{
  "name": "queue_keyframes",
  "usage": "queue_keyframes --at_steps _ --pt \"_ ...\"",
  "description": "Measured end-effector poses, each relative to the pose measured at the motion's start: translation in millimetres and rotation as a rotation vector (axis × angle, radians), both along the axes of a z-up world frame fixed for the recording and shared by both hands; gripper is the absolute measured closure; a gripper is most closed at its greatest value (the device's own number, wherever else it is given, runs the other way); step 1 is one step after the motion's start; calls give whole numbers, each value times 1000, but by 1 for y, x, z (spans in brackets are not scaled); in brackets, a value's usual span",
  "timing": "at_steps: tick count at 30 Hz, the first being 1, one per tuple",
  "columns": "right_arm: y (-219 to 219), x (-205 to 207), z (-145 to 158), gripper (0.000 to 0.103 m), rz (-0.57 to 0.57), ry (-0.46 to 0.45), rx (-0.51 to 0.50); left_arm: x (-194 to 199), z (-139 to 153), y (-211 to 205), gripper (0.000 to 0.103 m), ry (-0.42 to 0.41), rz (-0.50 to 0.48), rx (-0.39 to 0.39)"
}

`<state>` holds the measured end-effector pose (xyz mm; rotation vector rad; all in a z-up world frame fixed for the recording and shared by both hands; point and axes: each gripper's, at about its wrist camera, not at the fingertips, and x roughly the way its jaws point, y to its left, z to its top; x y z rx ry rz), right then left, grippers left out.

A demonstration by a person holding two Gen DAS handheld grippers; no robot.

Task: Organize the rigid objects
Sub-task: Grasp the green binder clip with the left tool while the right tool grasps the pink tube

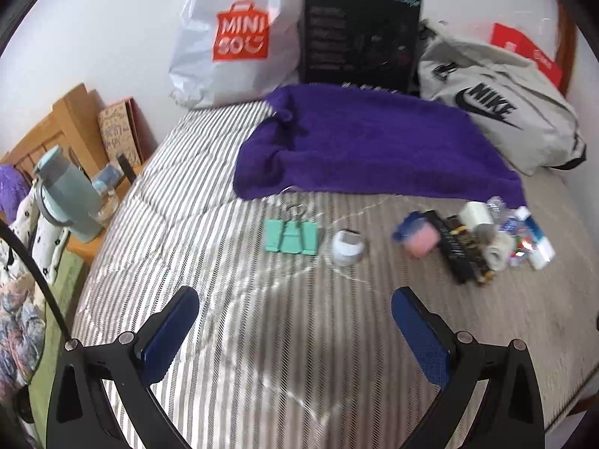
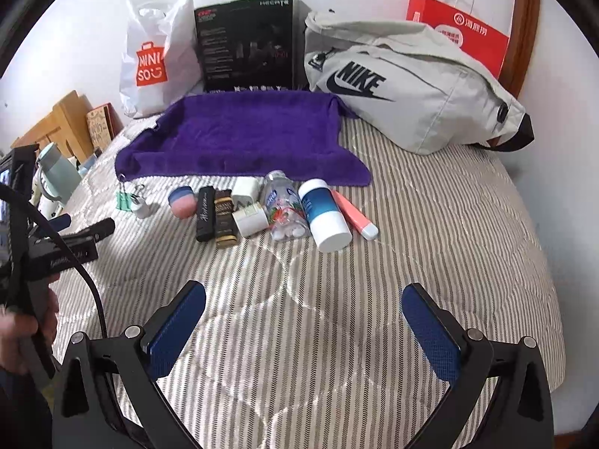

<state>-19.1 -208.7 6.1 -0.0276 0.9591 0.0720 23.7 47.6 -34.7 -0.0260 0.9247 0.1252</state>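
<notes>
Small objects lie in a row on the striped bed in front of a purple towel [image 2: 239,134]. From the left: a green binder clip [image 1: 292,237], a small white round item [image 1: 348,247], a pink and blue sponge [image 2: 182,202], two black boxes [image 2: 215,217], white plugs [image 2: 249,219], a clear bottle [image 2: 282,205], a white and blue bottle [image 2: 324,215] and a pink tube [image 2: 353,213]. My left gripper [image 1: 295,318] hovers open and empty before the clip. My right gripper [image 2: 303,316] is open and empty, short of the bottles. The left gripper [image 2: 82,237] also shows at the right view's left edge.
A white shopping bag [image 1: 232,37], a black box [image 1: 359,33], a grey waist bag [image 2: 411,82] and a red paper bag [image 2: 468,33] stand along the wall behind the towel. A wooden bedside stand with a pale blue bottle [image 1: 67,194] is to the left. A hand [image 2: 15,336] holds the left gripper.
</notes>
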Motion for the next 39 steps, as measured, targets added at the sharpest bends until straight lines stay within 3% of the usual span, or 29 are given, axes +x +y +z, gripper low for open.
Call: queue_keyframes --at_steps 7,20,26,28,33,35,39 --pt "-6 14 -13 0 -16 28 -12 32 -26 21 0 35 37 45" --pt "-4 54 -34 0 -19 96 -33 65 -42 23 3 15 -45 -19" --pt "-4 70 -35 0 -7 102 -33 68 -43 20 14 12 -64 -34" --pt "-6 75 -36 0 -8 104 -32 68 -43 19 25 7 -72 -31" --pt "-18 84 -43 0 -16 107 -19 65 -40 17 42 -3 -103 -41" --pt "-25 88 -46 0 -18 105 5 65 -40 15 44 -3 -111 -34" --pt "-37 102 -55 2 -30 113 29 66 -37 15 64 -3 -110 -56"
